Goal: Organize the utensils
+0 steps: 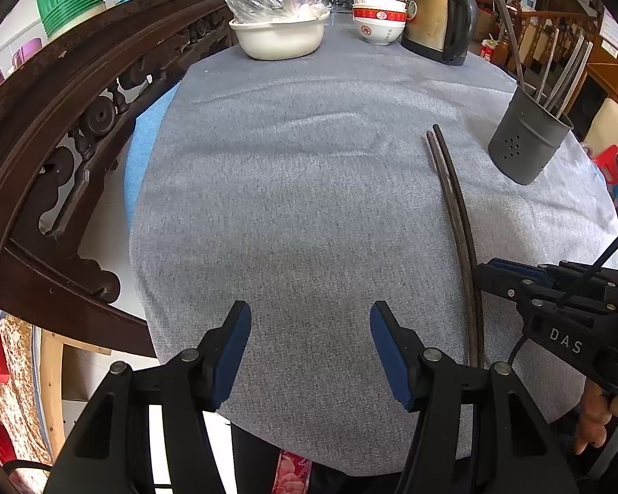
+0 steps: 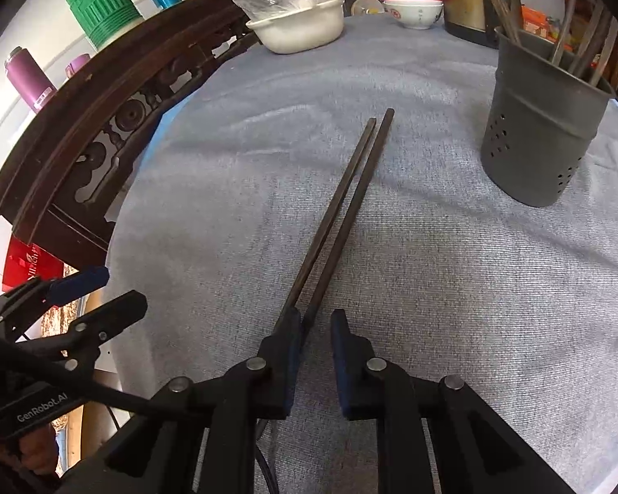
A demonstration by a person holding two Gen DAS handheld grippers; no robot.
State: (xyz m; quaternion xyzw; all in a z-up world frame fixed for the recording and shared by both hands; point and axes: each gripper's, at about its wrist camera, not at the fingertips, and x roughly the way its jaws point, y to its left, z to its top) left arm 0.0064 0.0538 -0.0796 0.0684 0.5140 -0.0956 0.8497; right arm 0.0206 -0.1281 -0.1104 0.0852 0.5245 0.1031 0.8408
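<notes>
Two dark chopsticks [image 2: 342, 214] lie side by side on the grey cloth [image 2: 453, 288], pointing away from me. My right gripper [image 2: 315, 323] stands over their near ends, jaws narrowly apart. One stick runs under the left finger, the other lies in the gap, and cloth shows between it and the right pad. In the left wrist view the chopsticks [image 1: 453, 201] lie to the right, with the right gripper [image 1: 484, 276] at their near part. My left gripper [image 1: 311, 317] hangs open over bare cloth with nothing in it. The grey perforated utensil holder [image 2: 535, 144] stands upright at the right, with utensils in it.
At the far end stand a cream basin [image 1: 280, 37] with a plastic-wrapped bowl, stacked bowls [image 1: 377, 20] and a kettle [image 1: 436, 20]. A carved dark wooden chair back [image 1: 62, 131] runs along the table's left side. The cloth's near edge curves just below my grippers.
</notes>
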